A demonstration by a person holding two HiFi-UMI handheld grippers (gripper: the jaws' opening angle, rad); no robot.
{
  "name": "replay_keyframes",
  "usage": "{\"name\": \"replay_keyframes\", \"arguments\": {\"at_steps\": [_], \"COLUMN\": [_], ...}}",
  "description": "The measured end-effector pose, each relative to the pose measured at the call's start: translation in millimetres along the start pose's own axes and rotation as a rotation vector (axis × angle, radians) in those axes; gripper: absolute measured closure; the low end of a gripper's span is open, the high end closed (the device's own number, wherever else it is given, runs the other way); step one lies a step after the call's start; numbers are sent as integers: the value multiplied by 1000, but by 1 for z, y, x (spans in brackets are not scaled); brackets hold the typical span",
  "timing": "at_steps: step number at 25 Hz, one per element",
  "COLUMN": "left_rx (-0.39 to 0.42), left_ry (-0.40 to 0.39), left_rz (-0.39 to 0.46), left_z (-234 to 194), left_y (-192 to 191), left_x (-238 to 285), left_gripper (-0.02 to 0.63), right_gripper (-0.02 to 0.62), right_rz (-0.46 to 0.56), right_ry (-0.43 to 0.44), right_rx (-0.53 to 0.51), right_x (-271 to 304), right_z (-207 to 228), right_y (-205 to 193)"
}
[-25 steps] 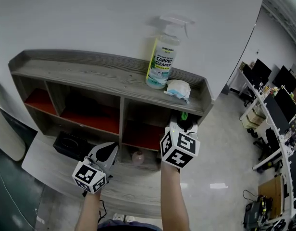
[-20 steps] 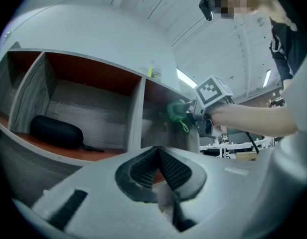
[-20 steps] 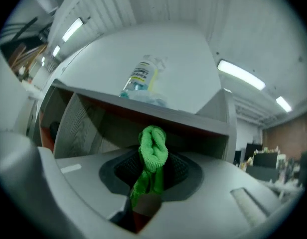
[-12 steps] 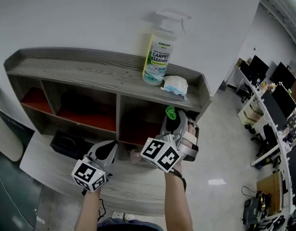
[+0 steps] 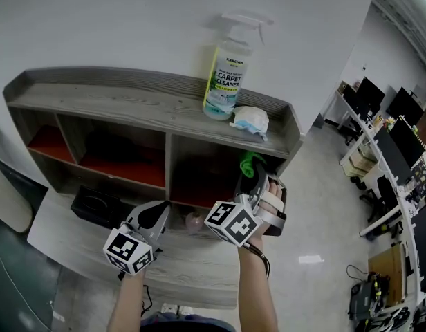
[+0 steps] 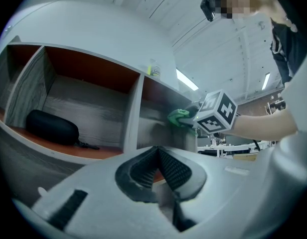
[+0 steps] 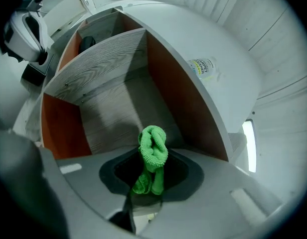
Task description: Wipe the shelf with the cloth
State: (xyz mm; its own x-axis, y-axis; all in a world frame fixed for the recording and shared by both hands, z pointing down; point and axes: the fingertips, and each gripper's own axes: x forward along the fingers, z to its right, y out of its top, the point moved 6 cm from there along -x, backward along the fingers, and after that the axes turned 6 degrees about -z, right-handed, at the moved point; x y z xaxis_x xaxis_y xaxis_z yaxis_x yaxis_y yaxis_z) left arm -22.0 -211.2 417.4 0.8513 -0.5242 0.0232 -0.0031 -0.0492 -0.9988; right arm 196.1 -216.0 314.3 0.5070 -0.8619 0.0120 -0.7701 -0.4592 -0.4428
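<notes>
Two grippers: my right gripper [image 7: 149, 180] is clamping its jaws on a fuzzy green cloth [image 7: 153, 146] at the right-end cubby of the grey woodgrain shelf [image 5: 130, 106]; left gripper [image 6: 156, 161] is holding its jaws together, nothing btwn.

My head view is bright, even and sharp. The white wall [image 5: 116, 26] takes soft light without glare, while the compartments under the top board of the shelf [image 5: 130, 106] sink into deep shadow. Small reflections shine on the floor [image 5: 311, 260] at the right. Both gripper views bow strongly and darken to black at their corners. In my left gripper view a ceiling strip light [image 6: 187, 82] glows. In my right gripper view the cloth [image 7: 153, 146] is crisp and vivid.
</notes>
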Motion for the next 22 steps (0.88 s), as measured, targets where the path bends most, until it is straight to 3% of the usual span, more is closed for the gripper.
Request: {"name": "replay_keyframes", "arguments": {"at_steps": [22], "left_rx": [-10], "left_ry": [35], "left_rz": [-30], "left_z": [-4], "left_y": [-11], "left_x": [-13], "left_gripper": [607], "right_gripper": [492], "right_rz": [-185], "right_ry": [322], "right_rx": [86], "right_x": [3], "right_z": [-113], "right_y": [-59]}}
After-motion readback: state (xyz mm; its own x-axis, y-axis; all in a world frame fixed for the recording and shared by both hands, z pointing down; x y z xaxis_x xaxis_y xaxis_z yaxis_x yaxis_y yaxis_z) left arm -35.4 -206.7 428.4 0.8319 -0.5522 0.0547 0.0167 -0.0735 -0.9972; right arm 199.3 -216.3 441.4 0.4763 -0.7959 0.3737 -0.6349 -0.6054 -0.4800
